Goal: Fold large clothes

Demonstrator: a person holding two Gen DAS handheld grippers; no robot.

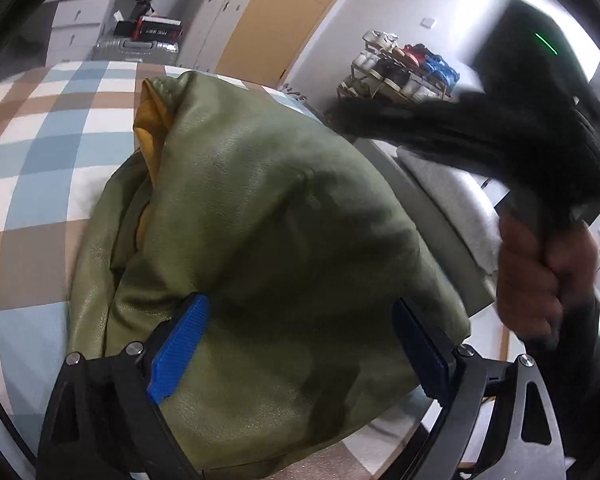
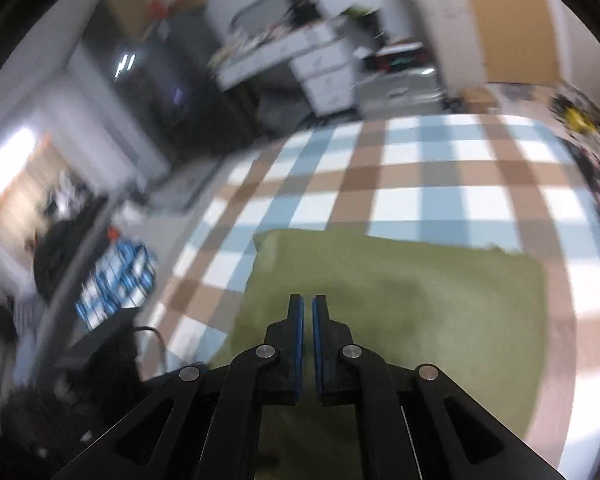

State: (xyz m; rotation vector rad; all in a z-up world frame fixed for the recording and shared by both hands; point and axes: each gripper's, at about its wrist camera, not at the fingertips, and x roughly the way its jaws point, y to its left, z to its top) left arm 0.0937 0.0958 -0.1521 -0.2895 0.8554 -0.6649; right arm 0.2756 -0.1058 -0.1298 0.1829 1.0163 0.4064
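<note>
An olive-green jacket with a yellow lining lies folded in a bundle on the checked bedspread. My left gripper is open, its blue pads spread wide over the near end of the bundle. The right gripper, blurred, is held up in a hand at the right. In the right wrist view the jacket lies flat below my right gripper, which is shut and empty above it; that view is blurred by motion.
The bed's right edge drops to the floor. A shoe rack stands by the wall, a suitcase and white cabinets beyond the bed. A desk with drawers stands past the bed.
</note>
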